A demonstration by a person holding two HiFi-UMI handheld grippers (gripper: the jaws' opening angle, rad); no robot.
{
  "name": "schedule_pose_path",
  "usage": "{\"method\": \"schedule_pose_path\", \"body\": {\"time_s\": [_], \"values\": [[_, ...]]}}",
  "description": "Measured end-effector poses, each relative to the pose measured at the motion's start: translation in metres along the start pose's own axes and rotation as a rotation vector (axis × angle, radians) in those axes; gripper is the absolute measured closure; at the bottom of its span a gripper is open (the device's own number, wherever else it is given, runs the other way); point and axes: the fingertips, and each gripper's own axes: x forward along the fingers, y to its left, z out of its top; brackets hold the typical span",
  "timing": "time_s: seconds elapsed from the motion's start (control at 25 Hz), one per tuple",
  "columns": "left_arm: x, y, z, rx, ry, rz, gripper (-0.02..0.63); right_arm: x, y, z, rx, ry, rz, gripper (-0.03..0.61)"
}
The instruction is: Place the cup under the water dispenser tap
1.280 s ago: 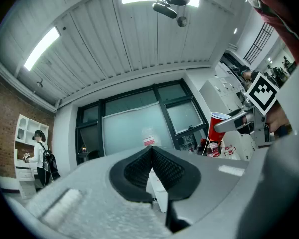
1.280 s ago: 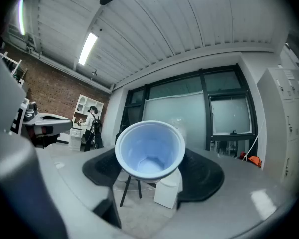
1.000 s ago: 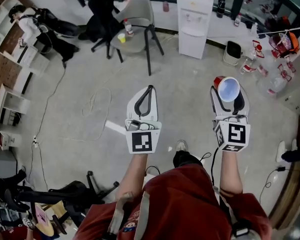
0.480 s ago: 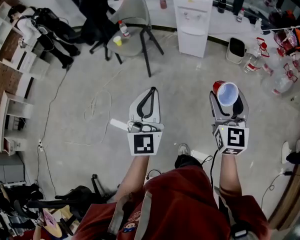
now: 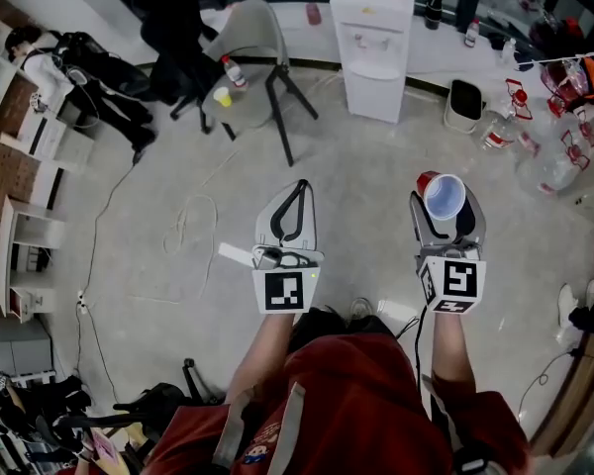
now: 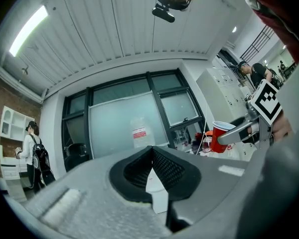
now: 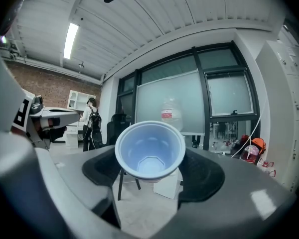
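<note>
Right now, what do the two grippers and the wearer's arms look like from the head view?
The left gripper and right gripper both have pale grey bodies with black padded jaws. Each carries a white cube printed with black square markers at its rear. What looks like a thin dark cable trails from the right one. The person wears a red short-sleeved top.

Upright red cup (image 5: 444,194) in right gripper (image 5: 445,208)
</note>
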Motion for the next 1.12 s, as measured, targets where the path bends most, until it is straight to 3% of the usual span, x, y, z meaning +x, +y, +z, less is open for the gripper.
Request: {"method": "schedule_pose_path", "body": {"time_s": [0.56,0.88,1.12], "values": [[0.081,0.076,-0.043,-0.080,-0.048,-0.052,0.614,0.106,0.022,0.017,-0.060,-0.001,-0.056,0.236],[0.162,0.160,-0.057,-0.074,-0.066,-0.124,0.614,0.208,0.050,0.049,-0.075,0.014,-0.097,0.236],[0.208,0.202,-0.064,-0.037,-0.112,-0.166,0.614,0.266,0.061,0.050,-0.091,0.047,-0.124,0.236]]}}
